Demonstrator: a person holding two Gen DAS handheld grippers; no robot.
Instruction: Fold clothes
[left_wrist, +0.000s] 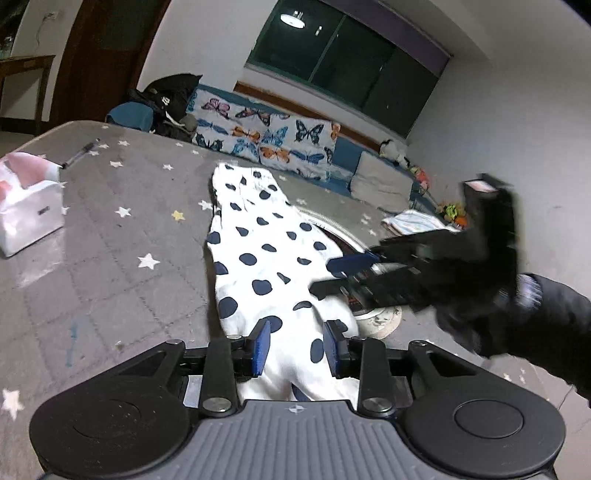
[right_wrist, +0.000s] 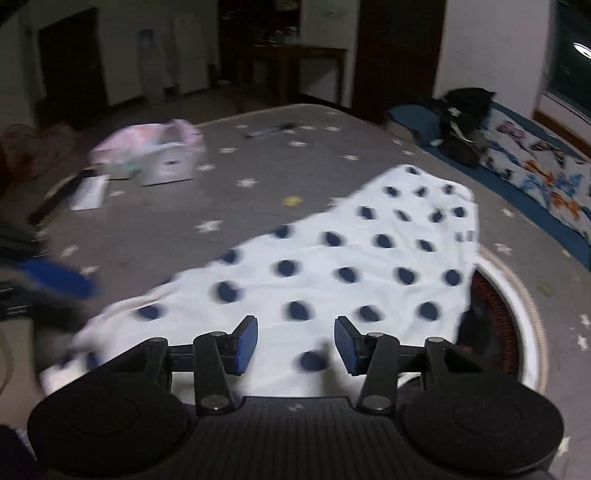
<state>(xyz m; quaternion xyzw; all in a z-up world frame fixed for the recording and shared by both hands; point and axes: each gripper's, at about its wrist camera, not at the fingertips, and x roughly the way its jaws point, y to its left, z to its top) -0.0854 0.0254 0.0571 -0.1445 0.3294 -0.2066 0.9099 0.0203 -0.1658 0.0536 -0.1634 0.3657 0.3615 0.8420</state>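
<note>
We see both the left gripper (left_wrist: 297, 347) and right gripper (right_wrist: 295, 343) parted, holding nothing, above the dotted white garment (left_wrist: 266, 254) spread on the star-patterned mat (left_wrist: 110, 258); a round basket (right_wrist: 517, 314) lies partly under its right edge.

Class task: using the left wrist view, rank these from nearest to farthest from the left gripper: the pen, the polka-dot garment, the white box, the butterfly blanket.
From the left gripper:
1. Polka-dot garment: directly ahead, running between its fingers.
2. White box: far left on the grey star mat.
3. Pen: left, beyond the box.
4. Butterfly blanket: at the back, past the mat's edge.
</note>
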